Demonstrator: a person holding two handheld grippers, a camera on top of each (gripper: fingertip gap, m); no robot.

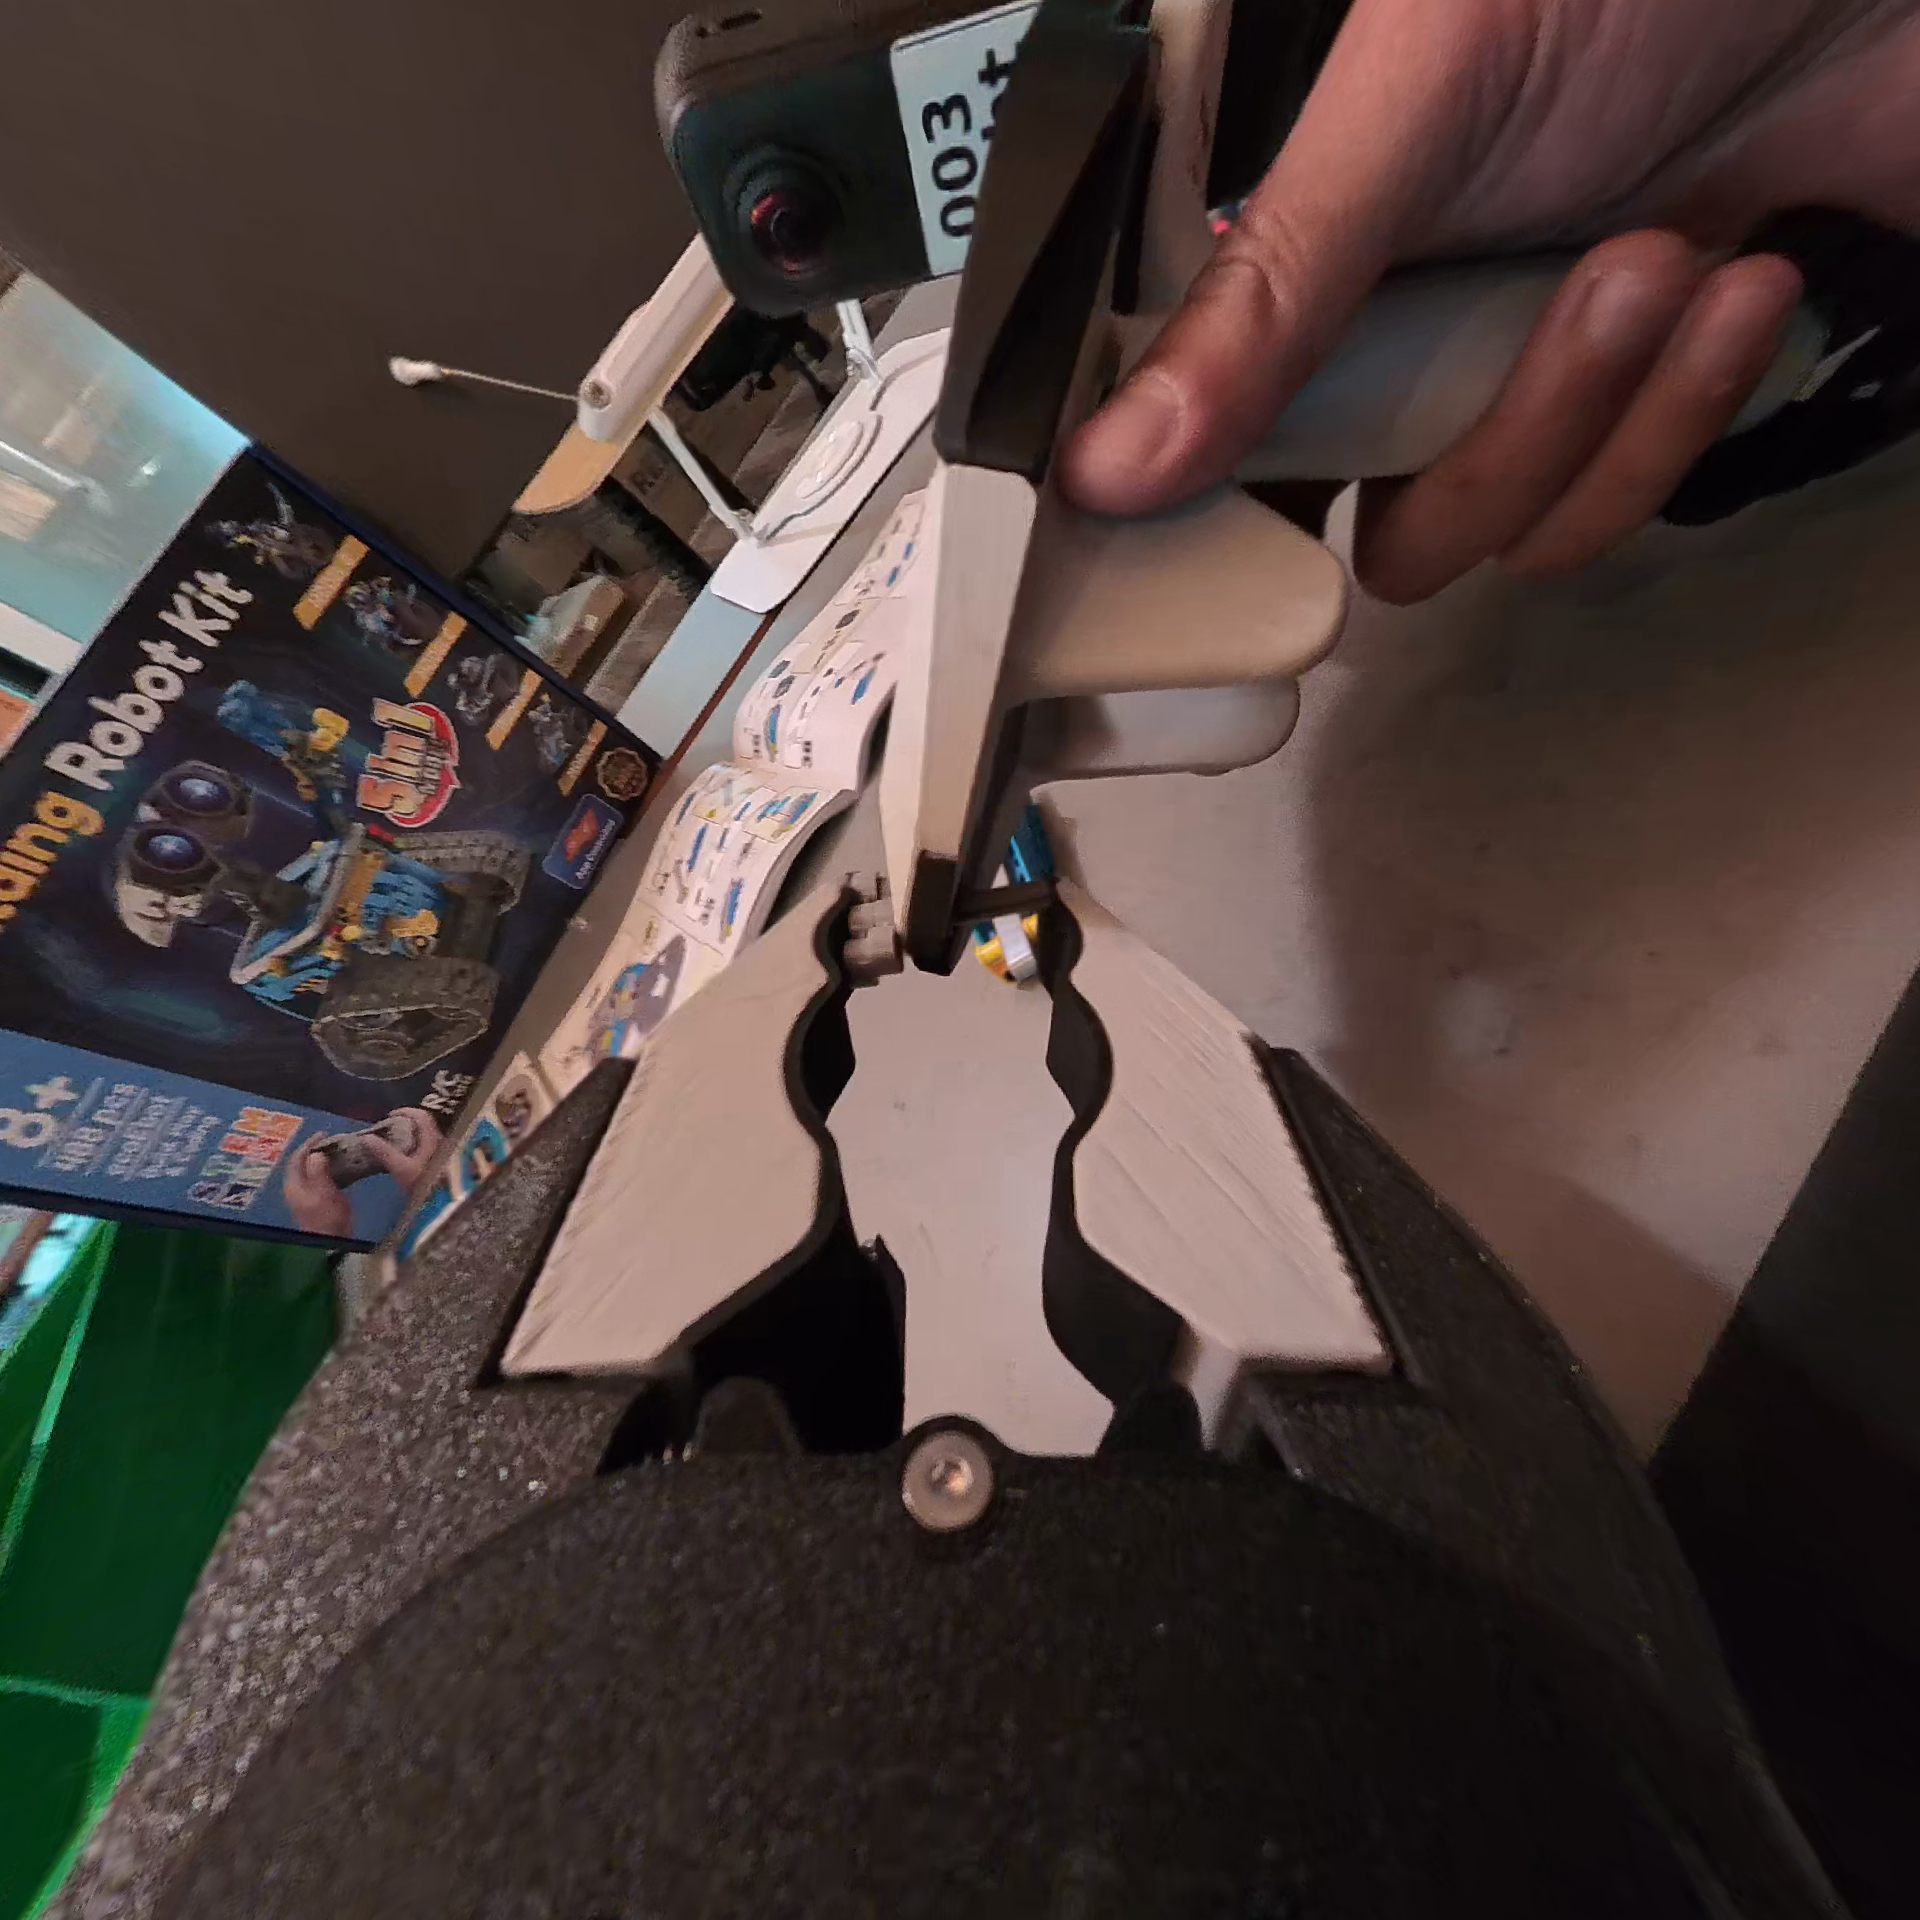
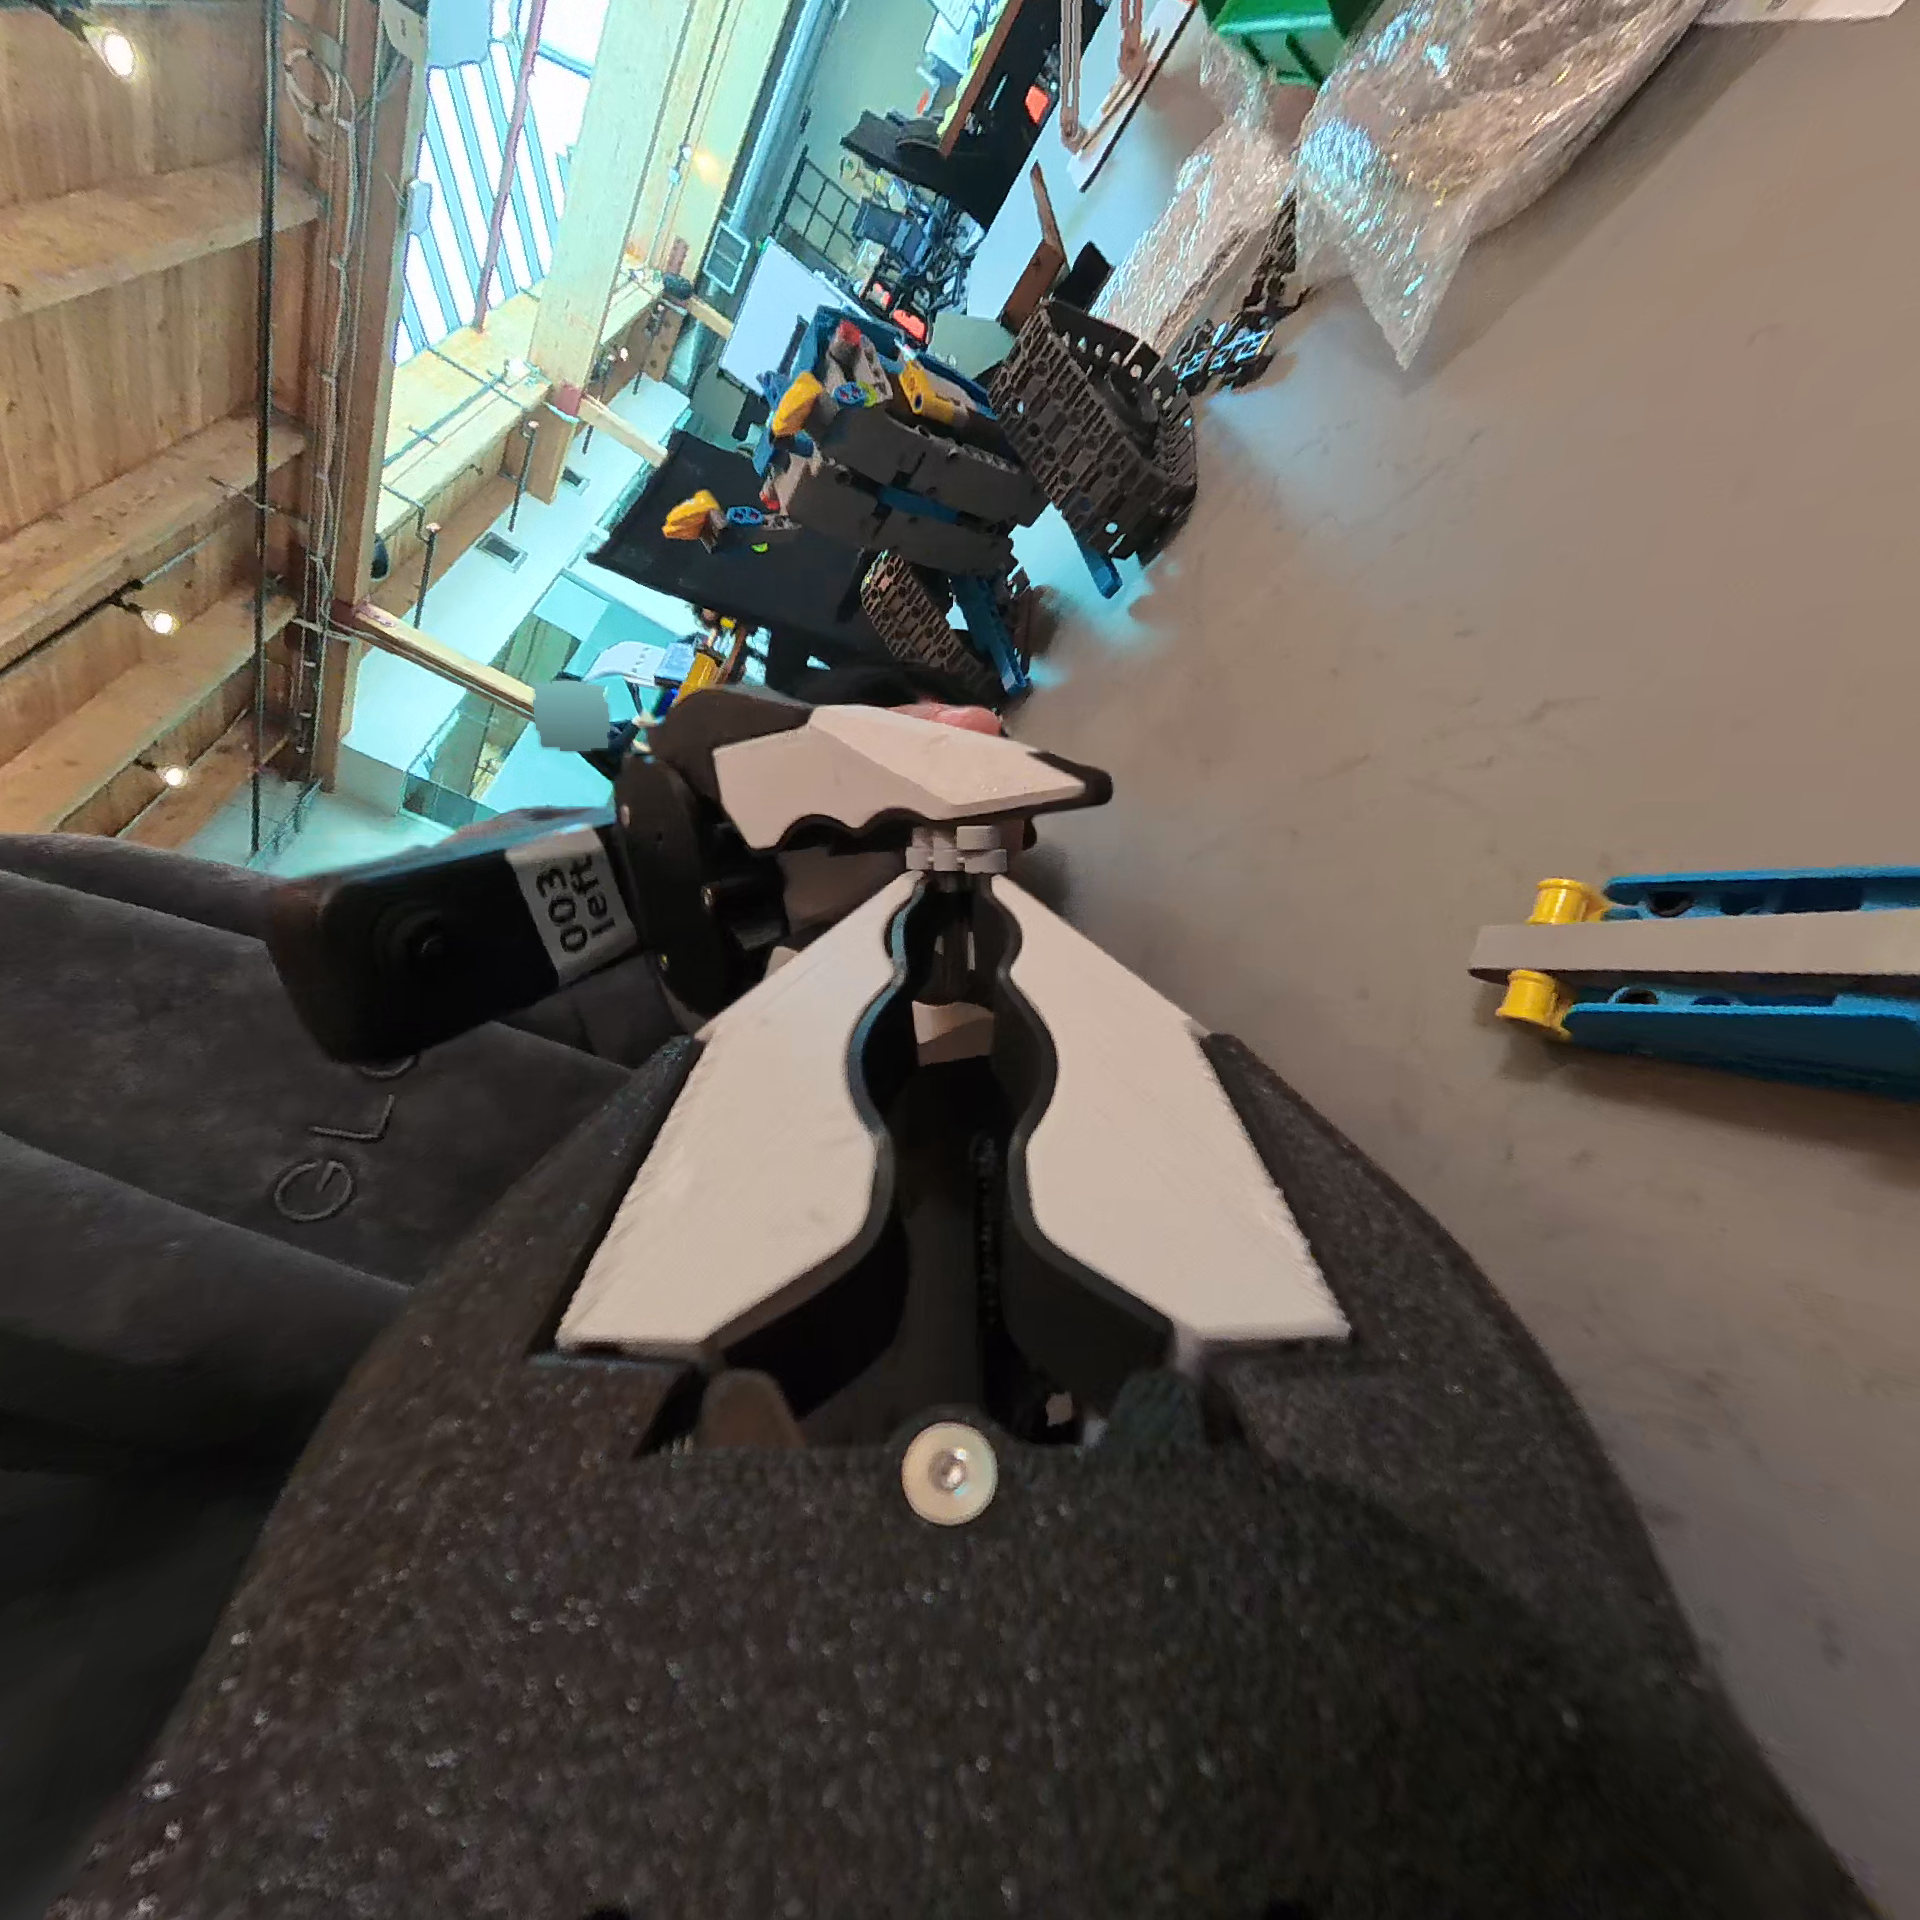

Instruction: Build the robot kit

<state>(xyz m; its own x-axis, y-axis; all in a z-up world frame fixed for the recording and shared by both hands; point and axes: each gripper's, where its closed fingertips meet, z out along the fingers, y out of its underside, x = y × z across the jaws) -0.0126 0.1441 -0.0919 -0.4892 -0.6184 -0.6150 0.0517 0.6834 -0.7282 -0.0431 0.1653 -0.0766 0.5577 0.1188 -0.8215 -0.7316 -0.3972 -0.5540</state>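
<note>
In the left wrist view, our left hand-held gripper [image 1: 951, 940] has its fingers spread, a small grey connector piece [image 1: 871, 928] against the left fingertip. The right hand-held gripper [image 1: 935, 925] reaches in from above, pinching a thin black pin [image 1: 1013, 902]. A toy kit box [image 1: 281, 862] and open booklet [image 1: 769, 790] lie to the left on the worktop [image 1: 1558, 831].

In the right wrist view, our right hand-held gripper [image 2: 951, 888] is nearly pressed together on the black pin [image 2: 951, 935], touching the grey connector piece [image 2: 956, 847]. A blue and grey beam [image 2: 1714, 971] lies to the right; a tracked toy vehicle [image 2: 935, 468] stands beyond.
</note>
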